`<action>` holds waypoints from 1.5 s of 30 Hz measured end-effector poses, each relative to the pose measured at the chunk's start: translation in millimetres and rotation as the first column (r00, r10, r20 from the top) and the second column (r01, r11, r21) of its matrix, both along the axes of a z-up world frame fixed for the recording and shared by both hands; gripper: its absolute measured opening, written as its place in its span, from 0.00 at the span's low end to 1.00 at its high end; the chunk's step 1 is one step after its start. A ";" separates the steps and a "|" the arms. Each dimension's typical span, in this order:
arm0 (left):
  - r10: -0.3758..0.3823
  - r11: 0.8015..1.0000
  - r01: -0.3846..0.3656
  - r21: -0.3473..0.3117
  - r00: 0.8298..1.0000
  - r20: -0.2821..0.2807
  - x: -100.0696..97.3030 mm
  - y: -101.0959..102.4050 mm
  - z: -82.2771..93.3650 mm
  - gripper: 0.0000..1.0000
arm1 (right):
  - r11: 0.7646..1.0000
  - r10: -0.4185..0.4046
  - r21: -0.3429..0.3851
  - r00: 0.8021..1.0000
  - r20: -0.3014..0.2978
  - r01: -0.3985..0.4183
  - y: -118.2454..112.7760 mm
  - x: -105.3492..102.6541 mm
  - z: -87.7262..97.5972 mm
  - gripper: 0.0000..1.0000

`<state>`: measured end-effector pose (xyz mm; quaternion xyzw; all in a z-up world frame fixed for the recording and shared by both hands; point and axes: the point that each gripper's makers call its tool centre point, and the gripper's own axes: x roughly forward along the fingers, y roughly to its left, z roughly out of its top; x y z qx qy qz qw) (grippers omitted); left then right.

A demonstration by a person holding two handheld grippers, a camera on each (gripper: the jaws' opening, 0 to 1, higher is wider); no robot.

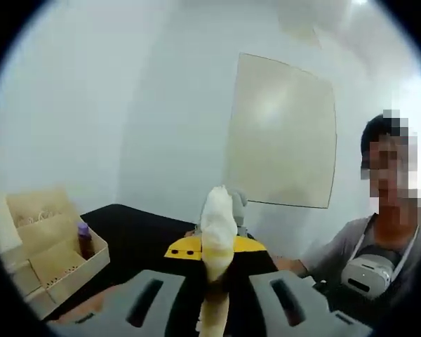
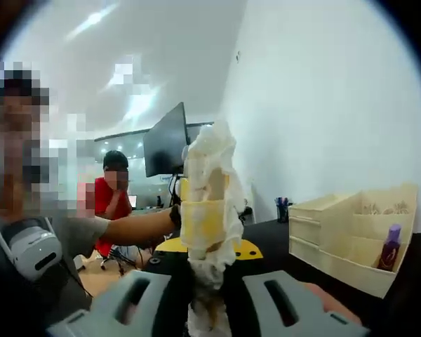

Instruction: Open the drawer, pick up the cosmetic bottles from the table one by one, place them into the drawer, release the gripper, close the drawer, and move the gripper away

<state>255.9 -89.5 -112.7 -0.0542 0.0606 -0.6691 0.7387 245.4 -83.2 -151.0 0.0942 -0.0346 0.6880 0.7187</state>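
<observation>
In the left gripper view, the black table (image 1: 137, 235) runs from the lower left toward the middle, its far edge meeting a plain white wall (image 1: 91, 105) with open air above; a pale square board (image 1: 284, 130) hangs on that wall to the right. The cream plastic drawer organizer (image 1: 52, 256) sits at the table's left edge, and 1 small purple cosmetic bottle (image 1: 85, 240) stands upright in its open front compartment. The left gripper (image 1: 214, 281) points level across the table; its 2 grey jaws stand close together, and between them rises a white, paper-wrapped tip, so I cannot tell whether they are pressed fully together. A yellow and black object (image 1: 196, 247) lies on the table just past that tip. 1 person in a grey shirt (image 1: 351, 246) sits at the right edge. In the right gripper view, the organizer (image 2: 354, 242) stands at the right on the table (image 2: 274, 235), against the wall (image 2: 323, 105), with the purple bottle (image 2: 389, 247) upright in its right-hand compartment. The right gripper (image 2: 209, 288) is tilted upward, with 2 grey jaws flanking a white and yellow wrapped tip; their state I cannot tell. A dark monitor (image 2: 165, 144) stands behind, and a second person in a red shirt (image 2: 112, 200) sits far back.
</observation>
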 end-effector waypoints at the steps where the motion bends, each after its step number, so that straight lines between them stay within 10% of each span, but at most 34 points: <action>1: 0.003 1.000 -0.003 0.003 1.000 -0.001 -0.3 1.5 -0.8 0.07 | 1.000 -0.003 0.002 1.000 0.006 0.003 0.7 0.4 0.3 0.16; 9: 0.000 0.996 -0.001 0.087 1.000 0.007 -8.6 1.8 -25.3 0.07 | 0.998 0.040 0.051 0.999 0.033 -0.042 -2.6 -8.6 12.5 0.35; 25: -0.037 0.994 0.037 0.104 0.999 0.006 -17.7 -5.8 -34.4 0.07 | 0.999 -0.003 0.043 1.000 0.012 0.003 -11.5 -8.3 20.9 0.11; 34: -0.035 0.999 0.034 -0.040 0.999 -0.008 -16.3 9.9 -27.9 0.11 | 1.000 -0.015 0.000 0.999 0.030 0.015 2.4 -10.2 36.3 0.10; 45: 0.060 0.989 -0.062 -0.133 0.998 -0.020 9.3 62.5 -46.4 0.51 | 0.998 -0.021 -0.053 1.000 -0.012 0.021 15.8 29.8 65.5 0.09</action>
